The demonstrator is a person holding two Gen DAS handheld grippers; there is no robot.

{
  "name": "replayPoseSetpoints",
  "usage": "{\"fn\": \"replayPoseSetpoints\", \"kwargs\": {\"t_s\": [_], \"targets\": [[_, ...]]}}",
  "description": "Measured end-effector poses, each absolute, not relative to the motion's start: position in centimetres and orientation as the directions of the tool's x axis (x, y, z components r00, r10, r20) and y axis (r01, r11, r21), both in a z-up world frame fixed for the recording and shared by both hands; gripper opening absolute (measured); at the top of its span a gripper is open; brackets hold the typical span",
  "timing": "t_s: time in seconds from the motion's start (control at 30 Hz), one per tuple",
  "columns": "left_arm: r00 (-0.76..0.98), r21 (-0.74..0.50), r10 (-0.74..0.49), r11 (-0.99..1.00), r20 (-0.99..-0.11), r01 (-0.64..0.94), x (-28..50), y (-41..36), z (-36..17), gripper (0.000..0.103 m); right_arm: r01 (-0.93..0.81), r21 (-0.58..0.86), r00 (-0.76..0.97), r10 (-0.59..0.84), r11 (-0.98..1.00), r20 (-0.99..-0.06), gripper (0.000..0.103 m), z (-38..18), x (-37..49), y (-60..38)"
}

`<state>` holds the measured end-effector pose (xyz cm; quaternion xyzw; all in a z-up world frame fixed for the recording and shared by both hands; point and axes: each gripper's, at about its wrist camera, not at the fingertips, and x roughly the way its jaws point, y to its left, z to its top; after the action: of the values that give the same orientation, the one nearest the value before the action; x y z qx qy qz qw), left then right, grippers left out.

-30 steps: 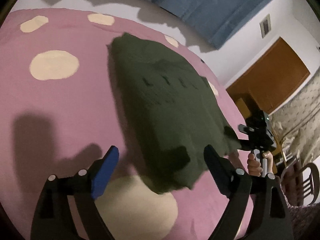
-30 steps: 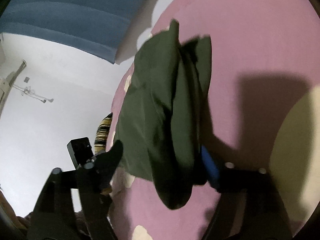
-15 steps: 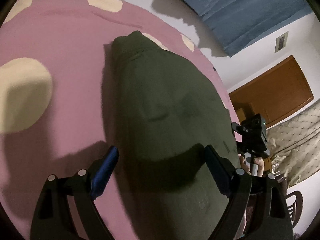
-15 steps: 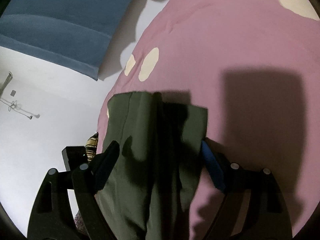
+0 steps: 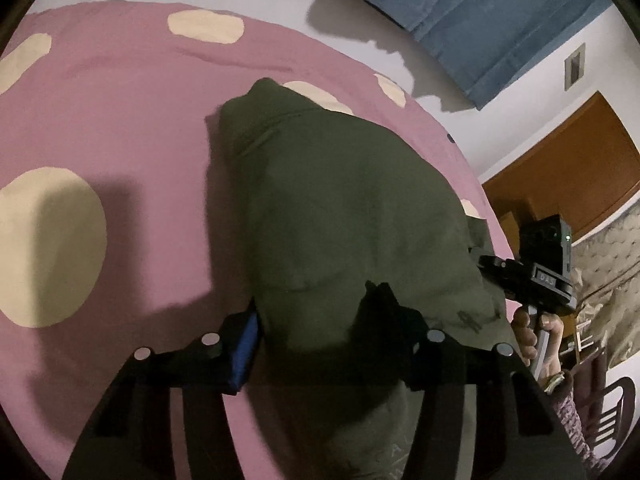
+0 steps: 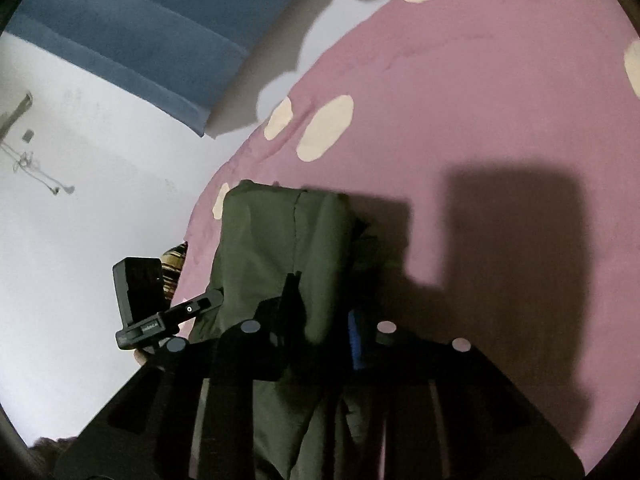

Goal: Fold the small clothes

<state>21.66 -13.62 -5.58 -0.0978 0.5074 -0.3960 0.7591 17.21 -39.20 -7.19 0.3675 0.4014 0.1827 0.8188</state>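
A dark olive-green garment (image 5: 340, 208) lies in a long folded strip on a pink bedspread with cream dots (image 5: 120, 120). My left gripper (image 5: 316, 332) straddles its near end, and its jaws are closing with the cloth bunched between the blue pad and the dark finger. In the right wrist view the same garment (image 6: 280, 240) runs away from my right gripper (image 6: 322, 320). Those jaws are closing too, pinching a fold of the cloth. The right tool's camera block (image 5: 544, 240) and a person's hand (image 5: 528, 332) show at the garment's far corner.
The bedspread (image 6: 480, 100) spreads wide around the garment. Blue curtains (image 5: 480, 8) hang on the white wall behind the bed. A brown wooden door (image 5: 568, 168) and a chair (image 5: 612, 412) stand past the bed's right edge. A striped cloth (image 6: 174, 264) lies by the bed's left edge.
Both grippers have slid forward until the garment sits between their fingers. Both pairs of jaws have narrowed onto the cloth, the right pair far more.
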Motion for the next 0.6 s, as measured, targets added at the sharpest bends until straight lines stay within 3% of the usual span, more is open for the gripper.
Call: {"fn": "replayPoseSetpoints", "kwargs": {"t_s": [0.6], "targets": [[0.225, -0.514, -0.684, 0.689, -0.694, 0.511, 21.1, -14.1, -6.0, 0.055, 0.028, 0.834, 0.622, 0.644, 0.55, -0.446, 0.022, -10.5, 17.2, -40.7]]}}
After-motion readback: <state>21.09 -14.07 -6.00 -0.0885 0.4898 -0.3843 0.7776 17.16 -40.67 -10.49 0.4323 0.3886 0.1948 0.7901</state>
